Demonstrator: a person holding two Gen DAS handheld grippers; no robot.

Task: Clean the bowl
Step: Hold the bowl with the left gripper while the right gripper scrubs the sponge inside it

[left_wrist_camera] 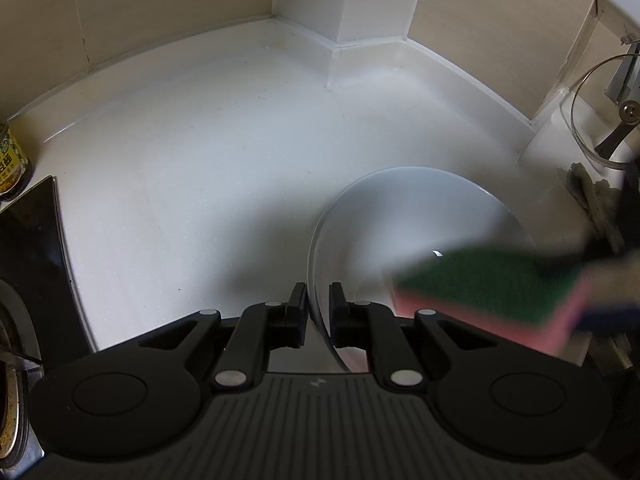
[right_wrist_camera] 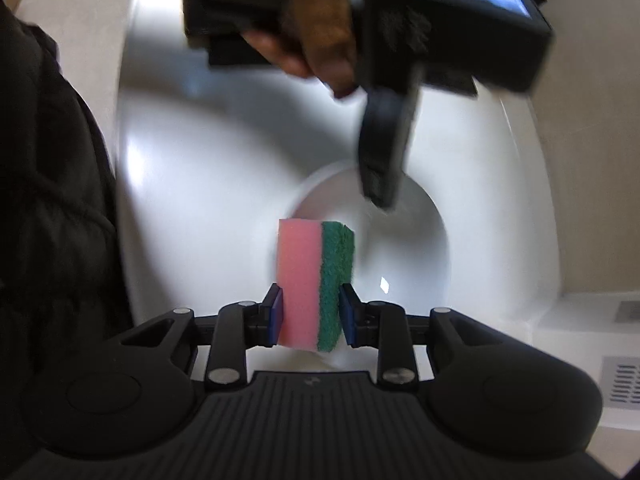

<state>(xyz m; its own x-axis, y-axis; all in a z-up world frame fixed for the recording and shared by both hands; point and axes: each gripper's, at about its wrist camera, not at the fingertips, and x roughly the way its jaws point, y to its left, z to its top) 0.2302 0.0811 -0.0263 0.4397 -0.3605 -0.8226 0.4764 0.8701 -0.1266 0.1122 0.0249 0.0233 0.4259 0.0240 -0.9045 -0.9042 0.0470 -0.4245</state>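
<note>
A white bowl rests tilted on the white counter. My left gripper is shut on its near rim, one pad inside and one outside. In the right wrist view a hand holds the left gripper, whose fingers come down onto the far rim of the bowl. My right gripper is shut on a pink and green sponge, held upright with its far end over the bowl's inside. In the left wrist view the sponge is blurred and reaches into the bowl from the right.
A dark bottle with a yellow label and a black stove top are at the left. A glass lid and a greenish cloth sit at the right. A white wall pillar stands behind. A dark sleeve fills the left.
</note>
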